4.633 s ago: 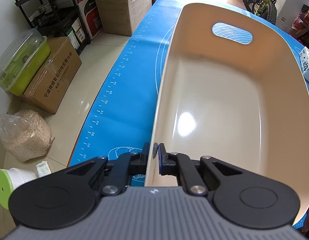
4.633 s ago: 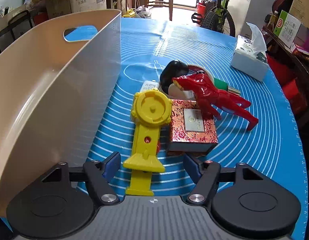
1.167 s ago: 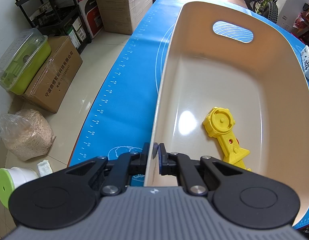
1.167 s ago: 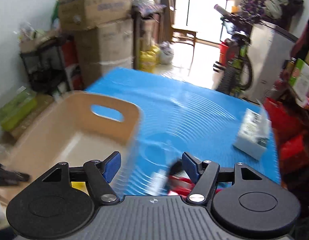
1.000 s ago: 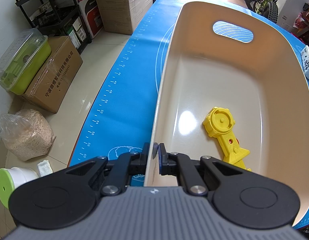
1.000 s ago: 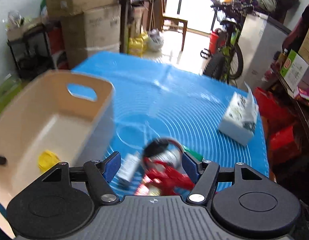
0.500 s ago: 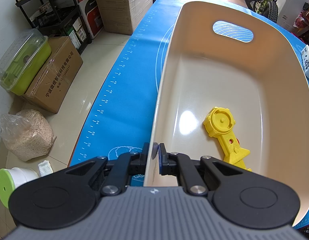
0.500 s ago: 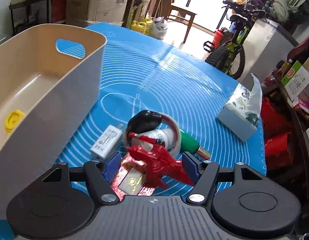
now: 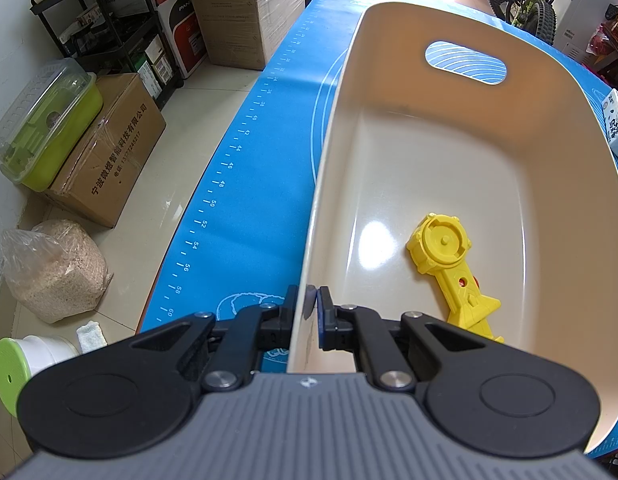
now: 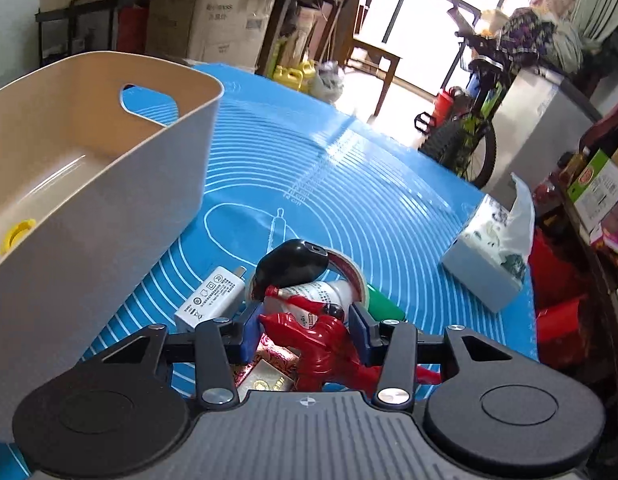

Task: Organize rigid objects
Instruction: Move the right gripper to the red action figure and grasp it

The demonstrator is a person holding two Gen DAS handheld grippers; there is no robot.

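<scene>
My left gripper (image 9: pixel 311 312) is shut on the near wall of the beige bin (image 9: pixel 337 92). A yellow toy launcher (image 9: pixel 445 256) lies on the bin's floor, and its edge (image 10: pixel 15 234) also shows in the right wrist view. My right gripper (image 10: pixel 305 330) is low over a pile on the blue mat, jaws closing. A red toy figure (image 10: pixel 321 344) is between them, with both pads against its sides. Under it lies a red patterned box (image 10: pixel 265 372). Just beyond are a white charger (image 10: pixel 211 298), a black rounded object (image 10: pixel 289 266), a tape roll (image 10: pixel 349 272) and a white tube (image 10: pixel 321 290).
The bin (image 10: pixel 109 208) stands just left of the pile. A green item (image 10: pixel 383 304) pokes out on the pile's right. A tissue box (image 10: pixel 489 264) sits at the mat's right edge. Cartons (image 9: pixel 109 148), a sack and a shelf rack stand on the floor to the left.
The yellow launcher went from the mat into the bin. My right gripper swung back, sank onto the pile and narrowed its jaws around the red figure. My left gripper kept still.
</scene>
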